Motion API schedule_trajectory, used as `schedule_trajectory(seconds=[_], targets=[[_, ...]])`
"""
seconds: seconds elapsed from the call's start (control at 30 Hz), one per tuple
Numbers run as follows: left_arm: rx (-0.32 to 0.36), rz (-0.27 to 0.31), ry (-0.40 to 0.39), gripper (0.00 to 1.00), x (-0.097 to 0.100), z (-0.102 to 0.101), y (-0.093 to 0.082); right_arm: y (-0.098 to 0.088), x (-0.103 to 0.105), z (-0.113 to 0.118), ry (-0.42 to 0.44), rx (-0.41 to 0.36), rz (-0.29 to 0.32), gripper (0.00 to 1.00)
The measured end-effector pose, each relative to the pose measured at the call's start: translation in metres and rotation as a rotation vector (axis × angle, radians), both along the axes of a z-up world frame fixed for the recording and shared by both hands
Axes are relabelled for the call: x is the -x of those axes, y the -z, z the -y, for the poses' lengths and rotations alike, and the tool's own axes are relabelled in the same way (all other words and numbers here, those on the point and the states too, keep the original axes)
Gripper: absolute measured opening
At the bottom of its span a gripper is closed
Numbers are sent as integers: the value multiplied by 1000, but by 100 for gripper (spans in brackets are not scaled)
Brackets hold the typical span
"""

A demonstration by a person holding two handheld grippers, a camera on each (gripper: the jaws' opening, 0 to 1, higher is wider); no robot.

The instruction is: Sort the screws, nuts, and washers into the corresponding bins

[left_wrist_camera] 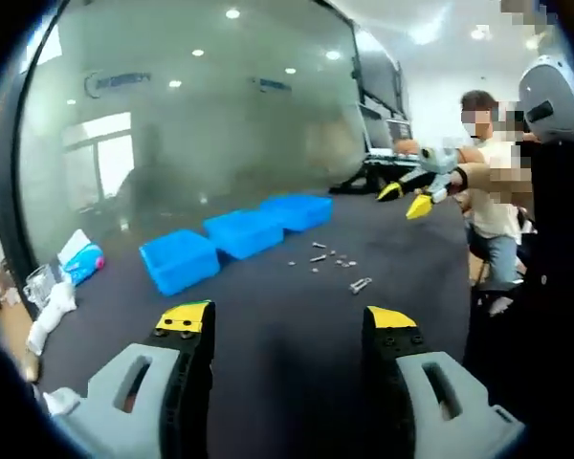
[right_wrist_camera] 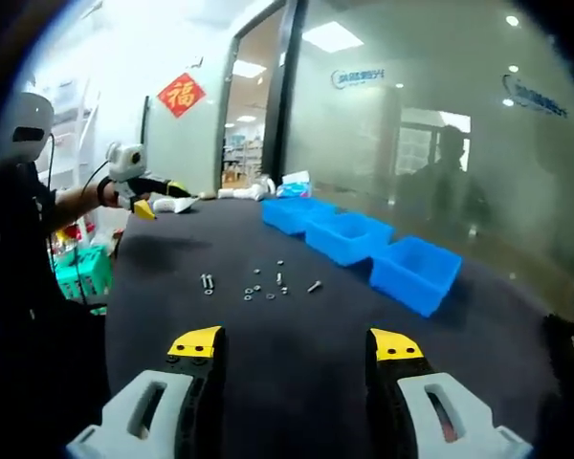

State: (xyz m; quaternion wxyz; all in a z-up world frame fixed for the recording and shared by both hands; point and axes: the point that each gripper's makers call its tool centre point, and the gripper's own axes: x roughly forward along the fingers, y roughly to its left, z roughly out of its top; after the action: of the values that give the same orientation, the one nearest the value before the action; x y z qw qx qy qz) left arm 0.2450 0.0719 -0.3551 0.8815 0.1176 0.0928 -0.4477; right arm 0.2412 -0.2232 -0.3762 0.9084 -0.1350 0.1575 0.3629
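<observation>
1. Both our grippers, left gripper and right gripper, hover with fingers wide apart, empty.
2. Small metal screws, nuts and washers lie scattered on the dark bench beside three blue plastic bins.
3. We descend on one piece only.

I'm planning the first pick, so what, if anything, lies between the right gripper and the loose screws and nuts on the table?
Nothing visible does. In the right gripper view, only bare dark table lies between the open right gripper and the scattered screws and nuts. The three blue bins sit off to the side beyond them.
</observation>
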Motion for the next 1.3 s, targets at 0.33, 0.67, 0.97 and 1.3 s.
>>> schedule_trajectory(seconds=[0.33, 0.67, 0.97, 1.3], targets=[[-77, -69, 155, 61, 3, 21, 10, 2, -3, -8, -79, 50, -32, 53], [-129, -61, 181, 62, -5, 25, 12, 9, -2, -13, -126, 117, -71, 48], [-158, -78, 176, 62, -9, 23, 16, 14, -10, -10, -131, 199, -110, 46], [-139, -75, 164, 63, -14, 22, 12, 10, -24, -16, -118, 222, -115, 38]])
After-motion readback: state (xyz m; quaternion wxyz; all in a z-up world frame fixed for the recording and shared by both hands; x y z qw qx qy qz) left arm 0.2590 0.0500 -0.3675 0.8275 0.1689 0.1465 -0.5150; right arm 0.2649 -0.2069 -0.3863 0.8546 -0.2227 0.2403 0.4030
